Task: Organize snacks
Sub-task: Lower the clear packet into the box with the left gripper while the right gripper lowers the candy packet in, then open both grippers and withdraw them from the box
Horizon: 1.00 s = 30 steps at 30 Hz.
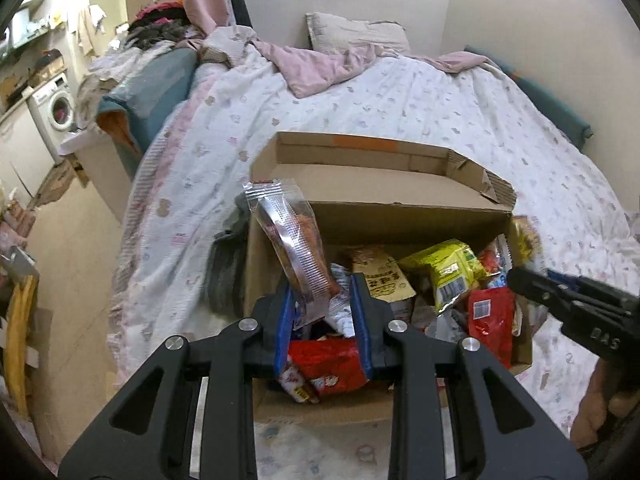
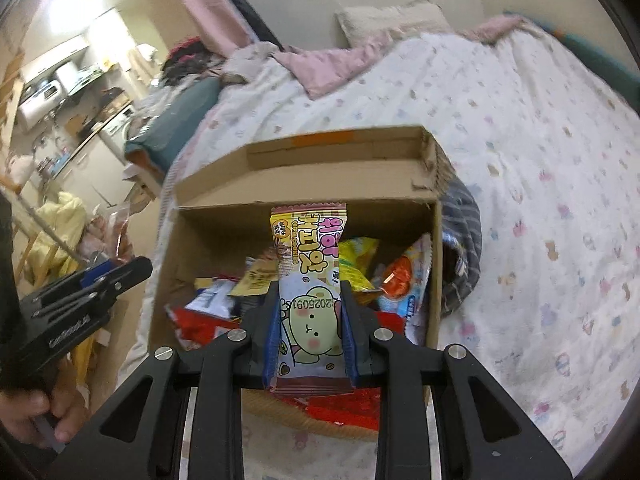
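Observation:
An open cardboard box full of snack packets sits on the bed. My left gripper is shut on a clear and silver snack packet that stands up above the box's left side. My right gripper is shut on a pink and yellow cookie packet with a cartoon face, held over the box. Inside lie a yellow-green packet, a tan packet and red packets. The right gripper's tip shows in the left wrist view, the left gripper in the right wrist view.
The bed carries a white patterned quilt, a pink blanket and a pillow. Grey striped cloth lies against the box's right side. A washing machine and floor clutter lie to the left. A hand grips the left tool.

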Available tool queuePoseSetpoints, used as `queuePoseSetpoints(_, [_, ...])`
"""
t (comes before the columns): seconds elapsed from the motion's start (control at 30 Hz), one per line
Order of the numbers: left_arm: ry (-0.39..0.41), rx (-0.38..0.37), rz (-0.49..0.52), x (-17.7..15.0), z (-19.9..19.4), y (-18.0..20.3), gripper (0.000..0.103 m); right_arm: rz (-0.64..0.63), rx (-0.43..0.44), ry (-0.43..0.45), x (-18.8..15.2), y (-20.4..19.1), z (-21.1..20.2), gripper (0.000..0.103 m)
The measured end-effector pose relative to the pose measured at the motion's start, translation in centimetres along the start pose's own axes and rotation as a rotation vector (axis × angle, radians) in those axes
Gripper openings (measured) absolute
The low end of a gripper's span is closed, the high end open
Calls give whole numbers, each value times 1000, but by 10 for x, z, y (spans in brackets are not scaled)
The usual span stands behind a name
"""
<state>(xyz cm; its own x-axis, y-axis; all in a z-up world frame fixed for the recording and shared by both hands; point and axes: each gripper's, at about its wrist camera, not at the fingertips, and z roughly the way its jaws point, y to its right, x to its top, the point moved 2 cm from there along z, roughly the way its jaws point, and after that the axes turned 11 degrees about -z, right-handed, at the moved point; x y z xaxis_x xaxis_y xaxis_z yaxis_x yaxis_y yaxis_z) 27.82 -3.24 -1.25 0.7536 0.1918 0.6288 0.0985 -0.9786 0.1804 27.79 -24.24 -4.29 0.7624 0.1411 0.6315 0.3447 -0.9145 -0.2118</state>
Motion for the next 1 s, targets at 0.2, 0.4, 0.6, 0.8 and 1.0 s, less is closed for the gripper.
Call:
queuePoseSetpoints(0.2, [-11, -20, -20, 4, 5, 0, 24, 23, 9, -11, -4, 1, 5, 27])
queuePoseSetpoints(0.4, [1, -37, -19, 6, 6, 0, 24, 32, 24, -27, -5, -5, 14, 27])
queuePoseSetpoints(0.6, [-19, -30, -27, 4, 9, -1, 24, 34, 14, -38, -6, -5, 15, 28])
queuePoseSetpoints(0.8, [-8, -11, -13, 2, 7, 0, 46, 48, 16, -46, -7, -3, 17, 28])
queuePoseSetpoints(1.0, [-2, -14, -24, 1, 5, 0, 73, 48, 7, -54, -8, -1, 19, 28])
